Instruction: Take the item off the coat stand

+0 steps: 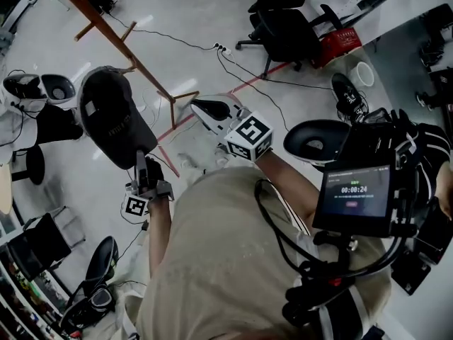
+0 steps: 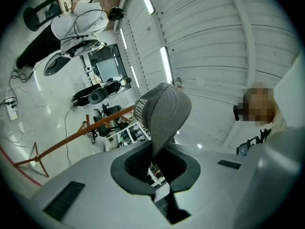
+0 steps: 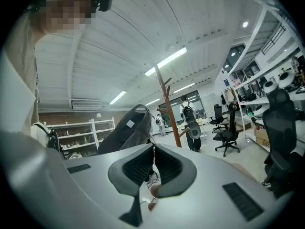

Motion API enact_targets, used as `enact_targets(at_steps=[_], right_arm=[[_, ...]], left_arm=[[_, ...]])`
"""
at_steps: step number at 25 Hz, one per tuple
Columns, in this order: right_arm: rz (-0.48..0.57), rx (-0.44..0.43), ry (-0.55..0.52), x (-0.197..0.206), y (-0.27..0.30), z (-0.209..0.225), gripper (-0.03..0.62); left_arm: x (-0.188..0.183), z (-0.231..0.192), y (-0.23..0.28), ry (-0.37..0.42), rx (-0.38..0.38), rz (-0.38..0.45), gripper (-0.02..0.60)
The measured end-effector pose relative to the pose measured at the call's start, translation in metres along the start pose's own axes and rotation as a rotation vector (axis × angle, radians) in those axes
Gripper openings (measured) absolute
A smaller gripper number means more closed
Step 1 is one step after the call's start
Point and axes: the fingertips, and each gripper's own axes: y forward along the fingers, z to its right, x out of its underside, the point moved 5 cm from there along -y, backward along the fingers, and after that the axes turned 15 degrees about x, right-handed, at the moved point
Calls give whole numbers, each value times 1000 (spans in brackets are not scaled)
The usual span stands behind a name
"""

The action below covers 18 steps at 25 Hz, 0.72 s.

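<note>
In the head view a dark grey cap [image 1: 113,115] hangs free of the wooden coat stand [image 1: 113,37], which leans across the upper left. My left gripper [image 1: 141,165] reaches up from below and is shut on the cap's lower edge. The left gripper view shows the cap [image 2: 164,109] pinched between the jaws of the left gripper [image 2: 157,149], with the coat stand [image 2: 71,137] behind at the left. My right gripper [image 1: 205,108] is to the right of the cap, shut and holding nothing. Past the closed right gripper [image 3: 153,149] appear the cap [image 3: 126,128] and the coat stand [image 3: 167,104].
Black office chairs [image 1: 287,27] stand at the top right, and cables run to a power strip [image 1: 221,48] on the floor. A red tape line [image 1: 248,82] crosses near the stand's foot. A small monitor [image 1: 354,193] rides at my right. More chairs [image 3: 279,128] and shelves [image 3: 81,135] lie beyond.
</note>
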Motion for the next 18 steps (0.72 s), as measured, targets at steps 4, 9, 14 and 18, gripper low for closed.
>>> enact_targets(at_steps=[4,9,14,18], right_arm=[[-34,-23,39,3,-18,33,25],[-59,-85,3,34,-17,19,25],[-58,-96,-20,36,-11,-30,25],[-56,-83,-29,44,-7,-54,25]], left_arm=[[33,15,13,-2,-49,-11,34],[45,19,-22,85,-58,2,34],[23,25,-62,72,-63,25,34],[7,15,-80,50,-52,19,34]])
